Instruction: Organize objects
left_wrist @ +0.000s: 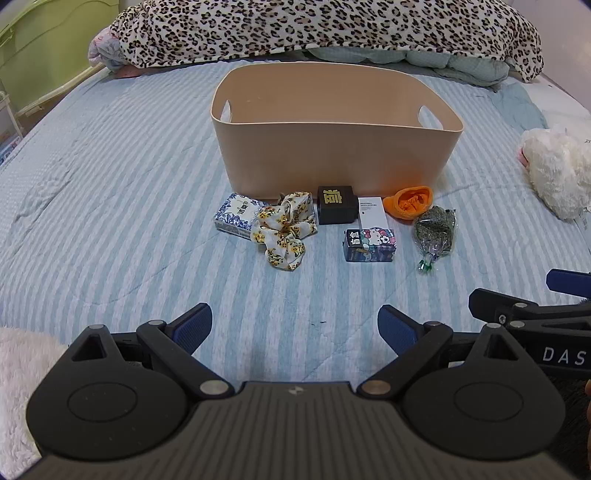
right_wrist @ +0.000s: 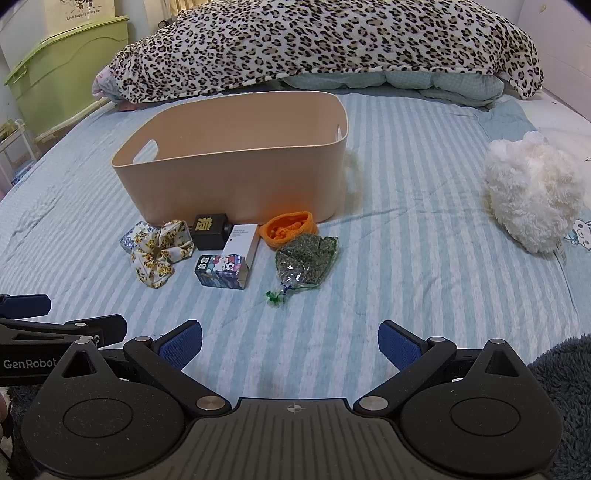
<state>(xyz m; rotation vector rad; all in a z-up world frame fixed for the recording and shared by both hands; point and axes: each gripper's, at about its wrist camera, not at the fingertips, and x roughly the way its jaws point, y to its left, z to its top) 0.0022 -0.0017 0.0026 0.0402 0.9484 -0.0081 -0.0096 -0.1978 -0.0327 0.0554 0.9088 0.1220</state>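
Observation:
A beige tub stands on the striped bed. In front of it lie a blue-white box, a floral scrunchie, a black box, a white box, a Hello Kitty box, an orange knit pouch and a clear bag of green bits. My left gripper is open and empty, well short of the items. My right gripper is open and empty too.
A leopard-print blanket lies piled behind the tub. A white plush toy sits to the right. A green storage bin stands off the bed's left side. A dark fleece lies at the near right.

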